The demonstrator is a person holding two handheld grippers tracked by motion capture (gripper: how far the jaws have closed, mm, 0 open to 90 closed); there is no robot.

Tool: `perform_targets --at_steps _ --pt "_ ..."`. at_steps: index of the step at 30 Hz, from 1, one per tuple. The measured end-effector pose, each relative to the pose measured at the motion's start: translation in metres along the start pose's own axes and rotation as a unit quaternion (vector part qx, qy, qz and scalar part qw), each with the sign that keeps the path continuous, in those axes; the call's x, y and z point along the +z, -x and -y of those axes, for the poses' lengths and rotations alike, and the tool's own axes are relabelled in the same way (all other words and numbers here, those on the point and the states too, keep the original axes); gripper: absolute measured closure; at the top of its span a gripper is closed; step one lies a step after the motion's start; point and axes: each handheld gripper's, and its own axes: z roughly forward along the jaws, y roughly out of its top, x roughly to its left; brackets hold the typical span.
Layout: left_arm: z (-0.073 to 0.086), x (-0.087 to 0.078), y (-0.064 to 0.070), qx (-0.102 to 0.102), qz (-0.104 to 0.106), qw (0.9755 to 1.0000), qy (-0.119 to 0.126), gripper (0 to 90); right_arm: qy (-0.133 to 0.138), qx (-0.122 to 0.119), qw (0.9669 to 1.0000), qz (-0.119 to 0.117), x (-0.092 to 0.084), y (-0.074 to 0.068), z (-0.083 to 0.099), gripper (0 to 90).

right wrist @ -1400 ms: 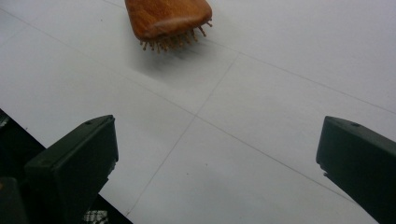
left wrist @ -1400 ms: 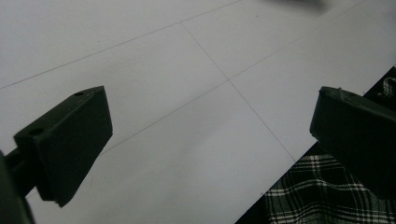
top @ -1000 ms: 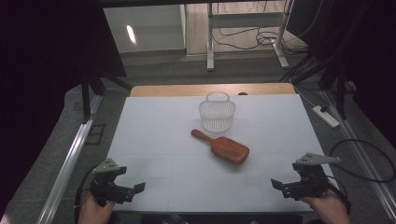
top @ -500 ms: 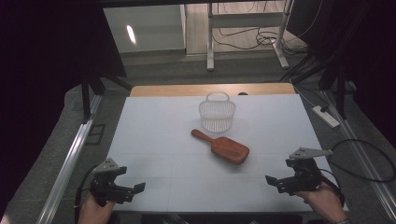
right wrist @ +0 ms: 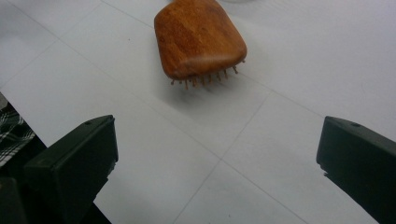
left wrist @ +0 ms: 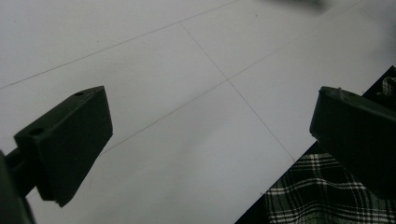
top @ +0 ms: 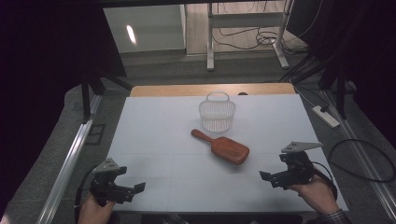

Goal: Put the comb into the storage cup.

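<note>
High view: we hold the left claw (top: 135, 188) and right claw (top: 267, 176) near the desk (top: 154, 140) front edge; the wooden brush (top: 223, 147) lies mid-desk before the basket (top: 216, 113).

Left gripper view: jaws apart over bare desk.

Right gripper view: jaws apart, empty, the brush ahead bristles-down.

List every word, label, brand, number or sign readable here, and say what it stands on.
None: no readable text in these views.
The wooden hairbrush has a plain back with no mark.
The white basket bears no label.
The white table carries only thin grid lines.
</note>
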Motion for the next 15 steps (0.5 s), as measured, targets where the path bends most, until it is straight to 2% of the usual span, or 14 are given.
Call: perform_targets --at_steps 15 --pt "0.000 0.000 0.000 0.000 0.001 1.0000 0.001 0.1 -0.006 -0.013 0.9999 0.001 0.014 -0.002 -0.017 0.0"
